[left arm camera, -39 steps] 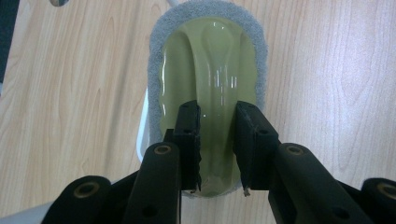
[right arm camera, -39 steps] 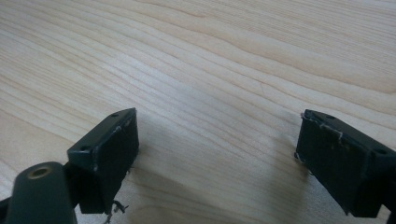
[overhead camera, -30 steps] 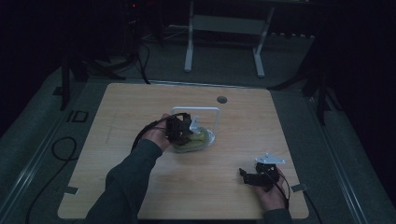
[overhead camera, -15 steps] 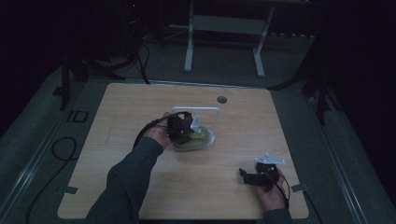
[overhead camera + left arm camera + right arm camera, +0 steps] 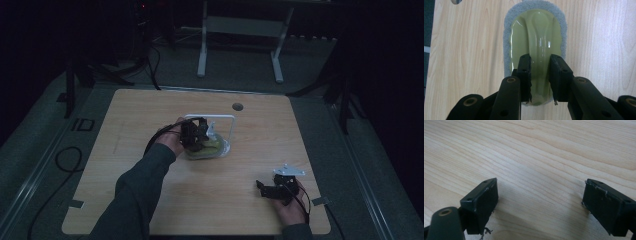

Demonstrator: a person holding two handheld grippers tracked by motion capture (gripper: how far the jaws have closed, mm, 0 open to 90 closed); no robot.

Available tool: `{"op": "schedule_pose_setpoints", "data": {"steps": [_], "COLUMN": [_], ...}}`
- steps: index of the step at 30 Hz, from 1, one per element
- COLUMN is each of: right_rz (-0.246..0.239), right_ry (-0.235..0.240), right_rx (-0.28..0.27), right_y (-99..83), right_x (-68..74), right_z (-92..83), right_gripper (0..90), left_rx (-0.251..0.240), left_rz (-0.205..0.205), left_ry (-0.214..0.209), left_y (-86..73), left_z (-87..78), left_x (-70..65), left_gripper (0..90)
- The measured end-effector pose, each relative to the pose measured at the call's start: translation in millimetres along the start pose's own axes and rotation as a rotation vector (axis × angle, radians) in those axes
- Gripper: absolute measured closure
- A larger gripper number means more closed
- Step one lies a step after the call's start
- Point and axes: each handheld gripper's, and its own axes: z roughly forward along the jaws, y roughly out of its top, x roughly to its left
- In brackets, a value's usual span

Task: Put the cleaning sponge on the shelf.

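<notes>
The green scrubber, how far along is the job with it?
Done: the left gripper is shut on the raised handle ridge of the green scrubber. In hand: its grey pad lies flat on the table. Left: whatever follows; the right gripper rests open, apart, holding nothing.

place: lab / recording rig, dark room
table (image 5: 150,200): bare wood, cable hole (image 5: 237,106) near far edge, tape tabs at near corners
floor: grey mat, loose cables (image 5: 60,160) off left edge
back: white stand (image 5: 240,25) beyond far edge
</notes>
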Motion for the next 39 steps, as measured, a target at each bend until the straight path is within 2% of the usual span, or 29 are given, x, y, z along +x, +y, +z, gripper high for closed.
{"op": "schedule_pose_setpoints", "data": {"steps": [8, 20, 31, 39], "right_rz": [0.0, 0.0, 0.0, 0.002], "right_ry": [0.0, 0.0, 0.0, 0.001], "right_rx": [0.0, 0.0, 0.0, 0.0], "right_y": [0.0, 0.0, 0.0, 0.0], "right_x": [0.0, 0.0, 0.0, 0.1], "right_z": [0.0, 0.0, 0.0, 0.0], "right_gripper": [12.6, 12.6, 12.6, 12.6], "left_rx": [0.017, 0.043, 0.062, 0.065], "left_rz": [0.014, 0.065, 0.086, 0.082], "left_ry": [0.003, 0.012, 0.012, 0.015], "left_y": [3.8, 13.4, 15.1, 16.9], "left_z": [2.1, 5.6, 15.3, 22.4], "left_x": [1.1, 4.1, 5.6, 6.5], "left_gripper": [72.0, 72.0, 71.9, 71.8]}}
